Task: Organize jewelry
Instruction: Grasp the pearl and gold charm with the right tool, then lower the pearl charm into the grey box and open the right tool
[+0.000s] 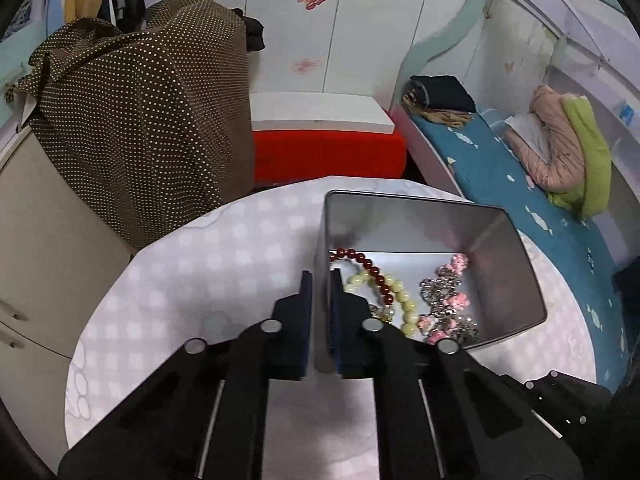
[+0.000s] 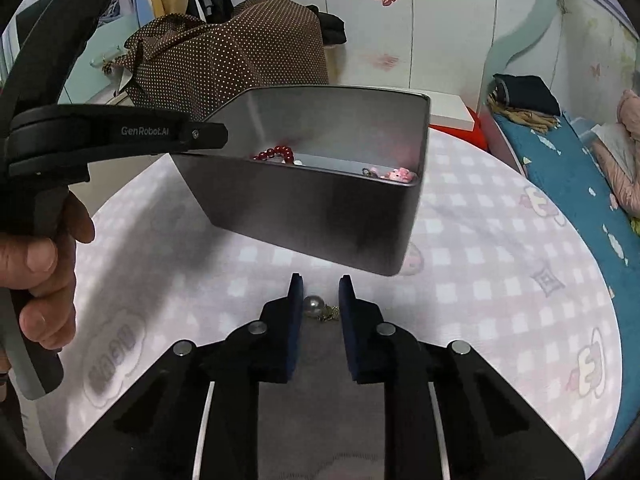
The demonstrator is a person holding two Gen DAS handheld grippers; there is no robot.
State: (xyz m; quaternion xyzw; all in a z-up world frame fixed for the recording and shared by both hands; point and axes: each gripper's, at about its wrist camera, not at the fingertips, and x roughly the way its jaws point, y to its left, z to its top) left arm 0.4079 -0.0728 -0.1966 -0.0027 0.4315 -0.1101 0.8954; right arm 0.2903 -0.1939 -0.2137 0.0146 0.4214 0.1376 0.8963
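- The metal tin is lifted and tilted above the tabletop, held by one side wall alone.
- Inside it lie a red bead bracelet, a pale yellow-green bead bracelet and a silvery chain with pink charms, all gathered toward the lower end of the floor.
- The left claw is pressed together on the tin's wall, one pad outside and one inside, close to a corner.
- The right claw is spread, with nothing pinched; a pearl pendant on a fine gold chain lies on the tabletop between its pads, just in front of the tin's near lower corner.
- Likely risk: with a grip on one thin wall near a corner, the tin may pivot or slip, and the loose bracelets would slide out.
- Another risk: the fine chain lies flat on the cloth, so the right claw closing may catch the cloth or only the pearl, which could roll away.
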